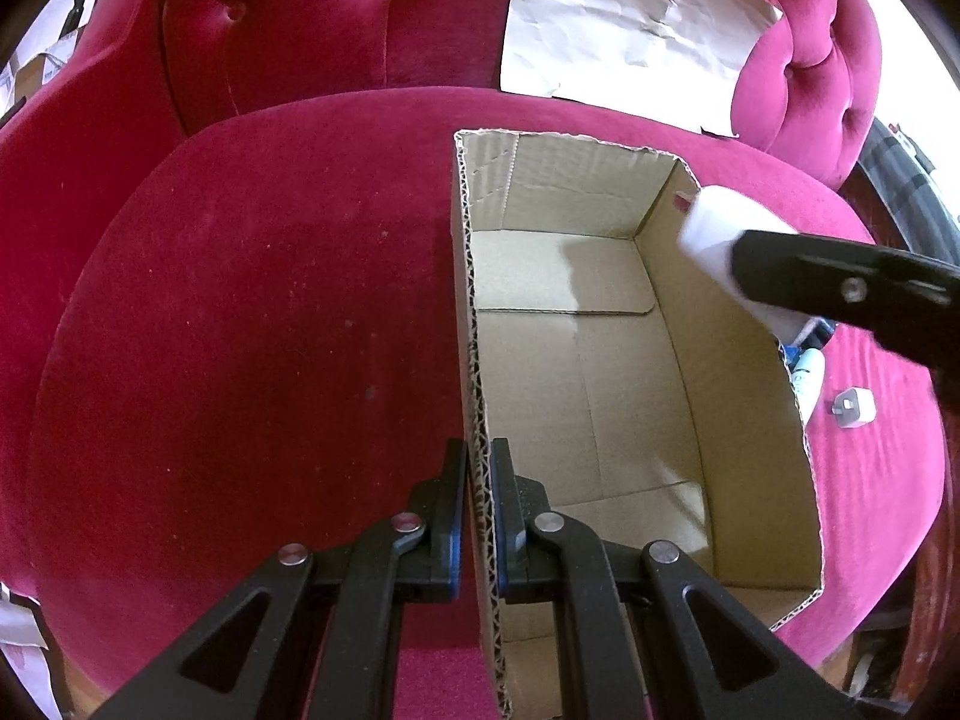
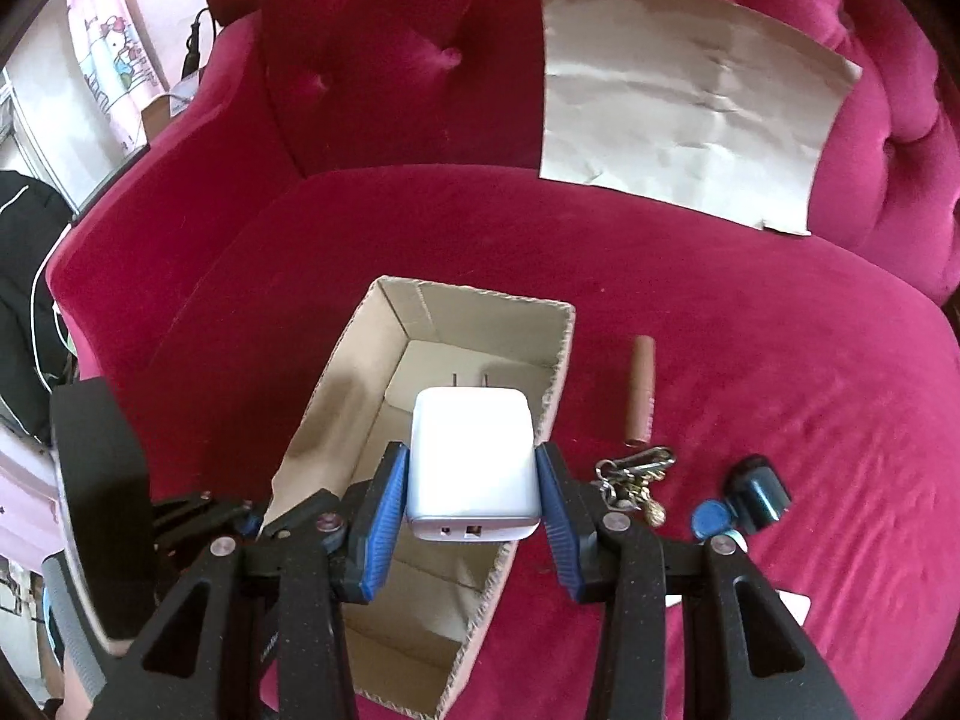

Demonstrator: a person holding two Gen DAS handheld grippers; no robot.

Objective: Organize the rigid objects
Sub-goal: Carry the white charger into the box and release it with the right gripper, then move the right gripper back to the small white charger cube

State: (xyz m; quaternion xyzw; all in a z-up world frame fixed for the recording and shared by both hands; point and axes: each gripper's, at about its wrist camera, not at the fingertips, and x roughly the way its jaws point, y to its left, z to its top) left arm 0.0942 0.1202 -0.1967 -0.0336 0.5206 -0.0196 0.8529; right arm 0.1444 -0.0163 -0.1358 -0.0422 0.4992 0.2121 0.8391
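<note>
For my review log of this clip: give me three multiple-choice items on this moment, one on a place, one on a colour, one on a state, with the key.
1. Where is the white charger?
A. over the open cardboard box
B. lying on the sofa seat
C. on the paper sheet

2. What colour is the sofa?
A. grey
B. crimson pink
C. brown

3. What is the left gripper doing?
A. hanging open
B. clamping the box wall
C. holding keys

Key: 1 A, the right gripper holds it above the box interior; 2 B, velvet all round; 3 B, its fingers pinch the corrugated edge.
</note>
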